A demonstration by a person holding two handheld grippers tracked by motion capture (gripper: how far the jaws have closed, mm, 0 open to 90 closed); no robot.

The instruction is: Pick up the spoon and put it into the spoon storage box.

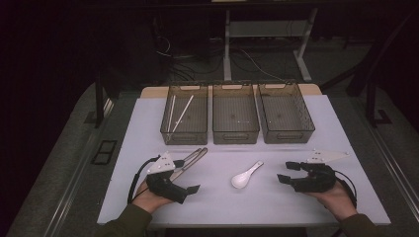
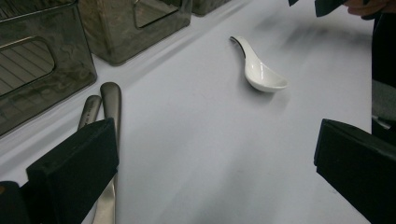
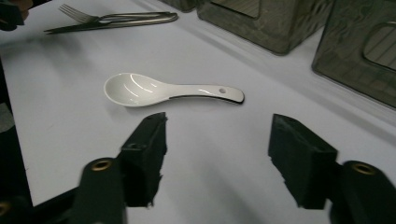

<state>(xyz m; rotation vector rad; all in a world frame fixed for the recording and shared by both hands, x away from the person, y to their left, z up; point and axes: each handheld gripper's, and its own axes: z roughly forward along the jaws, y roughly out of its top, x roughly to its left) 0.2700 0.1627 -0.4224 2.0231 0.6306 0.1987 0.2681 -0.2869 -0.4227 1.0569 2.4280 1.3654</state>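
A white ceramic spoon [image 1: 246, 176] [image 2: 261, 74] [image 3: 159, 91] lies on the white table between the two hands. My left gripper [image 1: 187, 177] [image 2: 215, 158] stands open wide with bare tabletop between its jaws. Its left jaw sits over the handles of metal cutlery [image 1: 190, 160] [image 2: 109, 100], a fork and other pieces [image 3: 116, 19] lying together. My right gripper [image 1: 286, 173] [image 3: 217, 154] is open with nothing between its jaws. It points at the spoon, which lies just beyond its fingertips.
Three smoky transparent bins stand in a row at the back: the left bin [image 1: 184, 132] holds white chopsticks [image 1: 180, 113], the middle bin [image 1: 235, 133] and the right bin [image 1: 286, 132] look bare. The table's front edge [image 1: 237, 223] runs just ahead of both hands.
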